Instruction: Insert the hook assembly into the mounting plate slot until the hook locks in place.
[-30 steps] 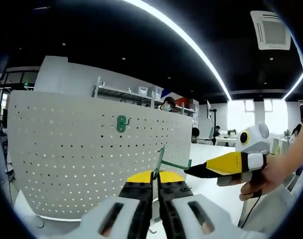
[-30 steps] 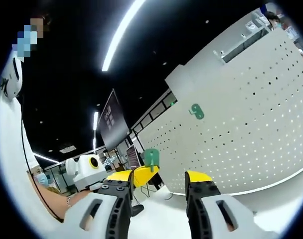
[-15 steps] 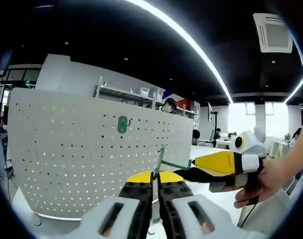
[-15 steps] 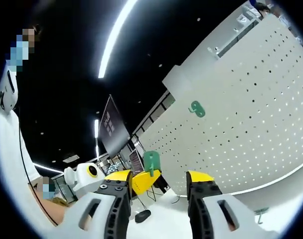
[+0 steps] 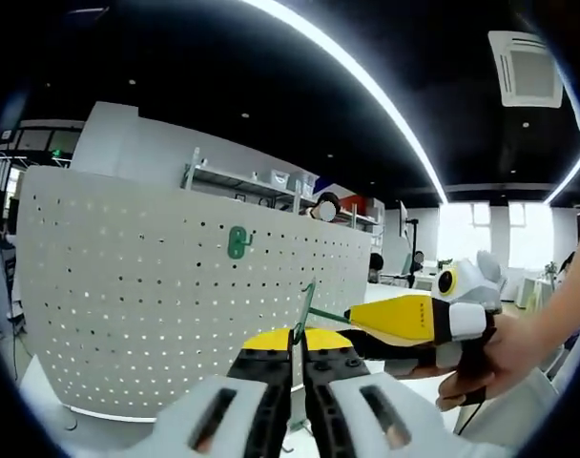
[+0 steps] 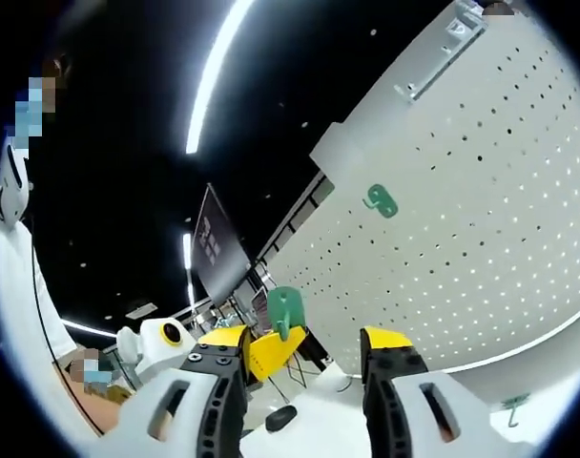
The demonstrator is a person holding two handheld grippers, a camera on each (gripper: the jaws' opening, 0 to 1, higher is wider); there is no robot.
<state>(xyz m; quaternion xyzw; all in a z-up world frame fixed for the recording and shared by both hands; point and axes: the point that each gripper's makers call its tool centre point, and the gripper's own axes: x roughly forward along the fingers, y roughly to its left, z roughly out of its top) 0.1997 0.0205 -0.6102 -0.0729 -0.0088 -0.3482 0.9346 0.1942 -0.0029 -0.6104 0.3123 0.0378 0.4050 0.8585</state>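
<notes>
Left tool [image 5: 292,336] pinches the green hook [image 5: 307,303]; right tool [image 6: 304,345], spread, seemingly straddles it before the pegboard [image 5: 128,286].

Dim black ceiling above me, one long bright light strip [image 5: 366,72] glaring white, pegboard [image 5: 156,286] evenly lit and pale, windows [image 5: 481,224] blown out, strong fisheye bending at edges, my fingers [image 5: 261,358] slightly soft up close

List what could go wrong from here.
1. The left gripper pinches the thin green hook by an edge; a nudge from the right gripper closing beside it could twist it loose.
2. The pegboard stands apart from the hook, so misaligned insertion is possible.
3. A spare hook on the table could be knocked.
</notes>
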